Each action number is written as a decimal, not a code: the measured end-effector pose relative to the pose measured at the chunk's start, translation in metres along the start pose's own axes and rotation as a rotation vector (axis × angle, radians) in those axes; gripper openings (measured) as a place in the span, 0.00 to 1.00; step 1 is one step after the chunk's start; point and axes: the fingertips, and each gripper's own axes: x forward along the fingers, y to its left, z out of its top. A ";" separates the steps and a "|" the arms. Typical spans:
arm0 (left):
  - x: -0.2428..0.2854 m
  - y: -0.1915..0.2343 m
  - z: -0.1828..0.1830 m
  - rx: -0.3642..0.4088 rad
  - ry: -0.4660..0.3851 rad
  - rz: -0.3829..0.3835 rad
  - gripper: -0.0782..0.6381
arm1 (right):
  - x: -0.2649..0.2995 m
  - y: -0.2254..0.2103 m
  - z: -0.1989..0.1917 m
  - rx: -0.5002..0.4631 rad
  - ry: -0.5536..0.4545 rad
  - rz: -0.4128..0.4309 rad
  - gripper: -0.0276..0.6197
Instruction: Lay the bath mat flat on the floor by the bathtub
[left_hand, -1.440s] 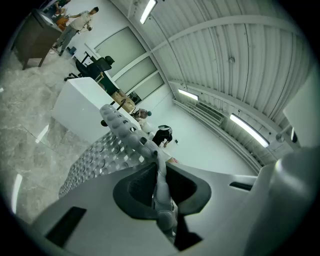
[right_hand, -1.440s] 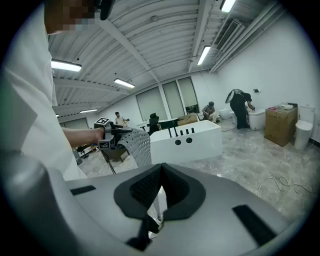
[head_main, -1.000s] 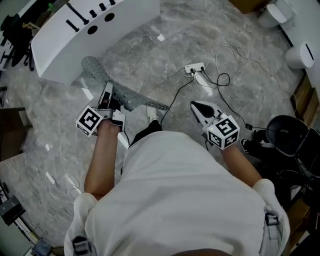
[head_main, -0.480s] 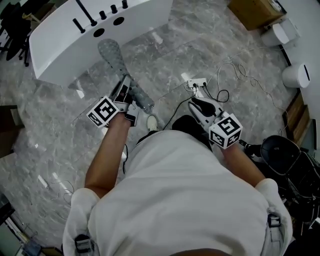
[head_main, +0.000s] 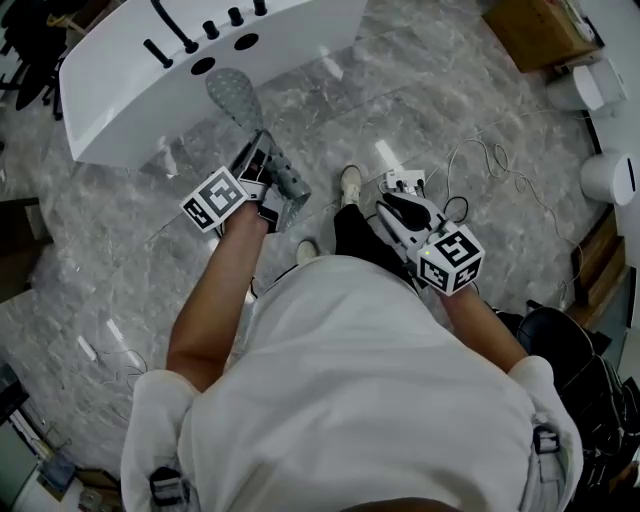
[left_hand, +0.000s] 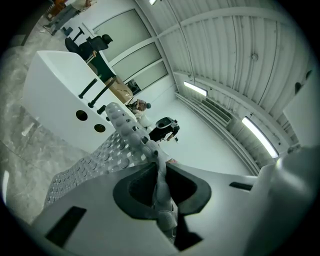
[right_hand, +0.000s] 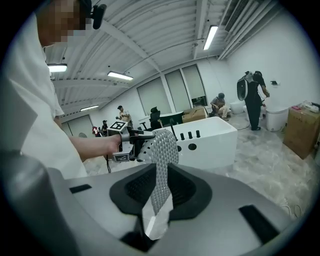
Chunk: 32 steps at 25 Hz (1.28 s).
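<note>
The left gripper (head_main: 260, 158) clamps the grey bath mat (head_main: 235, 100), held above the floor (head_main: 480, 110) at upper left. Its long axis slants from the white bathtub (head_main: 120, 100) down-right. The right gripper (head_main: 388, 208), jaws slightly apart, is empty beyond a shoe (head_main: 350, 184) and a power strip (head_main: 402, 182).

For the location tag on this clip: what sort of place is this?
Probably a large studio or lab hall with a mock bathroom, not a home. A freestanding white bathtub stands on a grey stone-look floor, a power strip lies on it, and other people stand under ceiling strip lights.
</note>
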 end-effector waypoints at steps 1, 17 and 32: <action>0.018 0.000 -0.001 -0.003 0.003 0.008 0.18 | 0.005 -0.015 0.003 0.005 -0.002 0.009 0.17; 0.389 0.000 0.004 -0.054 0.029 0.052 0.18 | 0.065 -0.244 0.033 0.171 0.107 0.124 0.17; 0.571 0.142 0.001 -0.163 -0.070 0.022 0.18 | 0.113 -0.306 -0.021 0.178 0.290 0.090 0.14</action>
